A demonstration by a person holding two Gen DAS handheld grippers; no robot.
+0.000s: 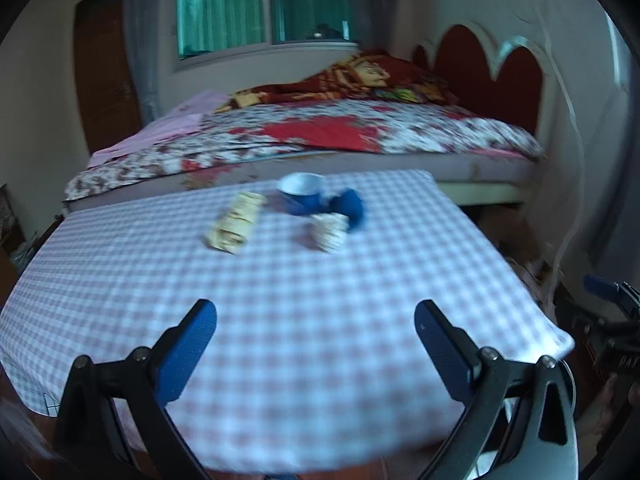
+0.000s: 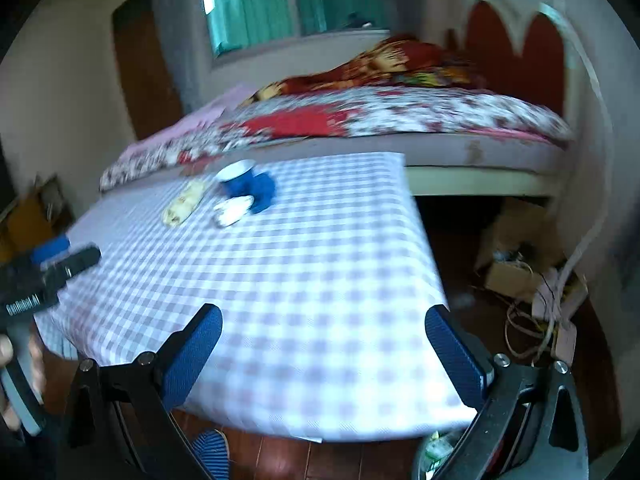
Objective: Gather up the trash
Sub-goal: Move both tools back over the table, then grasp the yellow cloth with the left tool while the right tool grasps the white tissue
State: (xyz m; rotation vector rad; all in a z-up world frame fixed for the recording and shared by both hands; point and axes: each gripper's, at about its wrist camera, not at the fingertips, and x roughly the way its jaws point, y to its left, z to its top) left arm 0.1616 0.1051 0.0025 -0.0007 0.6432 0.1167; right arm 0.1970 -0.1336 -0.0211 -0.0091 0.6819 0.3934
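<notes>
Far across the checked worktop (image 1: 304,340) a blue cup (image 1: 301,194) stands upright with its white inside showing; the blur hides whether anything lies in it. Just beside it on its right sits a crumpled blue piece (image 1: 352,208), touching or nearly touching the cup. A pale crumpled wrapper (image 1: 331,231) lies in front of those two, and a longer tan wrapper (image 1: 237,222) lies apart to the left.

Both grippers are spread wide and grasp nothing. The left gripper (image 1: 316,316) hovers over the near part of the worktop, well short of the trash, fingers pointing toward the bed (image 1: 320,136). The right gripper (image 2: 323,318) hangs over the near right corner of the cloth, likewise released and touching nothing. A hand (image 2: 8,360) shows at the left edge of the right wrist view, around the left tool's handle. A cardboard box (image 2: 516,256) sits on the floor under the bed end, its contents unclear.
</notes>
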